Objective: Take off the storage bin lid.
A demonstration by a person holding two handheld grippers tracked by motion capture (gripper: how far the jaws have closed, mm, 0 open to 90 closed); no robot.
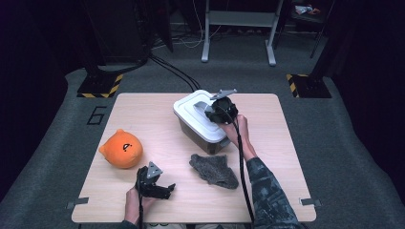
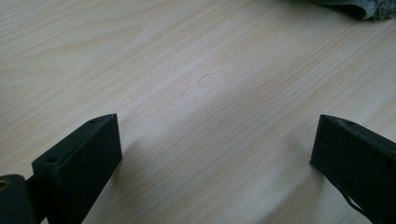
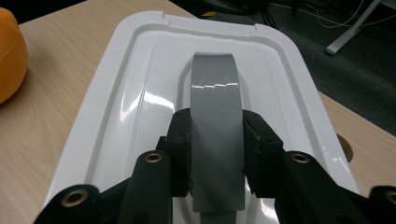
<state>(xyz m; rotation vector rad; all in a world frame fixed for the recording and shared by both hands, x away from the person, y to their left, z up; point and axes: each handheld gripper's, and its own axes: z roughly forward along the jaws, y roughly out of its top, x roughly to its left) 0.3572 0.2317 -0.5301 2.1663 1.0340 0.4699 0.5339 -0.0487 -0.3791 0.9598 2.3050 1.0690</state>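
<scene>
Two grippers at work, and we start in the high view: our right gripper (image 1: pixel 216 110) sits on top of the white lid (image 1: pixel 191 113) of the grey bin (image 1: pixel 203 138), which stands toward the far side of the table (image 1: pixel 143 109). Our left gripper (image 1: pixel 160 190) rests low, well this side of the bin and near the table's front edge. An orange plush toy (image 1: pixel 121 149) lies well to the left of the bin, and a grey cloth (image 1: pixel 214 170) just in front of it.

Left gripper view next — our left gripper (image 2: pixel 215 140) has its jaws wide apart over bare wood, nothing between them, with a corner of the cloth (image 2: pixel 350 7) at the top.

Right gripper view — our right gripper (image 3: pixel 217 147) has its pads clamped on the grey handle (image 3: pixel 215 121) running down the lid's (image 3: pixel 140 93) middle, one on each side. The plush toy (image 3: pixel 10 56) peeks in to the left of the lid.

So, by our reading, the grasp is made and the lid is still seated — lifting it off and setting it down remain. Room looks good: open table to the left of the bin. The bin's right side lies nearer the table's edge, so we'd set the lid down leftward.
</scene>
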